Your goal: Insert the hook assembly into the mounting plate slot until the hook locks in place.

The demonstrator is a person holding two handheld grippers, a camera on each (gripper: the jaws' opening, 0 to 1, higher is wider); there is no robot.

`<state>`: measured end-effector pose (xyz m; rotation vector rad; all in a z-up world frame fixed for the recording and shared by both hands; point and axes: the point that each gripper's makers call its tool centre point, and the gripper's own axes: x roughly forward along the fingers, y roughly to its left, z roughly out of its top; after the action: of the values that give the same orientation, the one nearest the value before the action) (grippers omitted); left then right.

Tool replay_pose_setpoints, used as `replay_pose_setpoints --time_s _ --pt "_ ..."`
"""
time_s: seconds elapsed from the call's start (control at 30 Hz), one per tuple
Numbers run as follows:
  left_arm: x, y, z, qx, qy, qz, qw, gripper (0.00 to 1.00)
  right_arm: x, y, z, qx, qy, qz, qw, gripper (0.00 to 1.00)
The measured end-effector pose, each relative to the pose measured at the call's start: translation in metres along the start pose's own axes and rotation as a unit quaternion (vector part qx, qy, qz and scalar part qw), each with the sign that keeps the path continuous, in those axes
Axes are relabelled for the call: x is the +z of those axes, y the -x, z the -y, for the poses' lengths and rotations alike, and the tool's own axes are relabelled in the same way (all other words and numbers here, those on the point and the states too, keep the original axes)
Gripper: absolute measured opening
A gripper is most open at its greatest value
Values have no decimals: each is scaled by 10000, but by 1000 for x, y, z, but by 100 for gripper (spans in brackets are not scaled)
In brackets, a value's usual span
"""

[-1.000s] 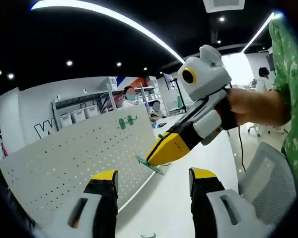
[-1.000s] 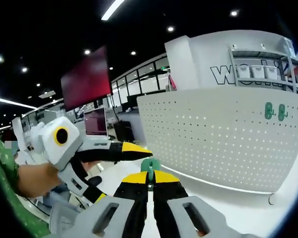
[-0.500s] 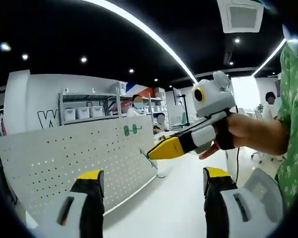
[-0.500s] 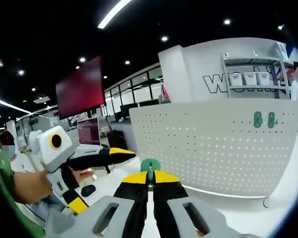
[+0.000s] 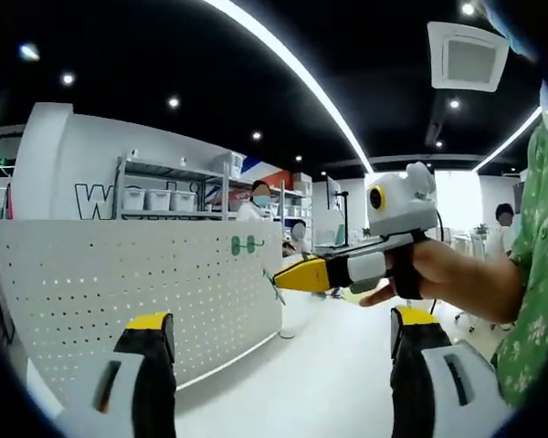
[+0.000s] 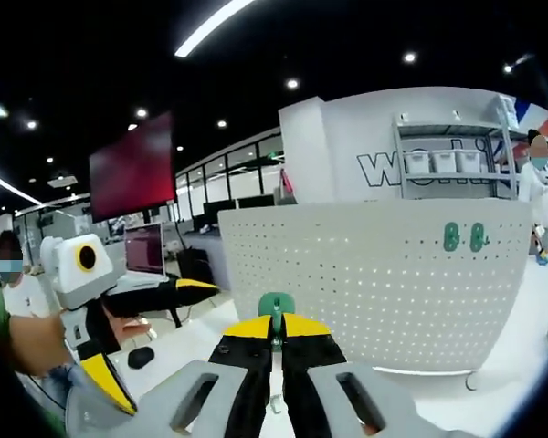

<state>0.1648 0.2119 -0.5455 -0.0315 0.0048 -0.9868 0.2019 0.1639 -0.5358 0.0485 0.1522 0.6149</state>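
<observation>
Right gripper [image 5: 288, 274] has drawn level before the pegboard [image 6: 365, 274], jaws clamped on the green hook [image 6: 276, 306]. Left gripper [image 5: 279, 365] hangs wide open, empty. Best approach: square the hook's prongs to a hole row beside the mounted hooks [image 6: 463, 236], then press straight.

White table [image 6: 493, 401]; upright pegboard [image 6: 365, 274]

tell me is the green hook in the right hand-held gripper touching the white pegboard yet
Apart. The left gripper view shows the hook at the right hand-held gripper tip, with open space before the pegboard.
</observation>
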Motion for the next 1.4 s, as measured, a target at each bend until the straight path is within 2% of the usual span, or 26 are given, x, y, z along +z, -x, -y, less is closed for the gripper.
replay_pose_setpoints --time_s 0.37,0.67,0.87,1.07,1.4 --pt "-1 7 -10 153 29 31 9999 100 13 -7 20 -363 100 261 9989 1" --pt "-8 17 -29 459 168 88 9988 100 28 -13 50 -807 194 554 9950 1" --pt "-14 24 -42 636 208 50 9977 100 43 -13 83 -1246 181 891 9880 1" --pt "-21 27 -52 750 183 -57 9970 100 58 -15 107 -1621 424 1201 9785 1" --pt "-28 27 -64 853 241 -123 9960 100 63 -27 134 -2034 709 1466 9655 1"
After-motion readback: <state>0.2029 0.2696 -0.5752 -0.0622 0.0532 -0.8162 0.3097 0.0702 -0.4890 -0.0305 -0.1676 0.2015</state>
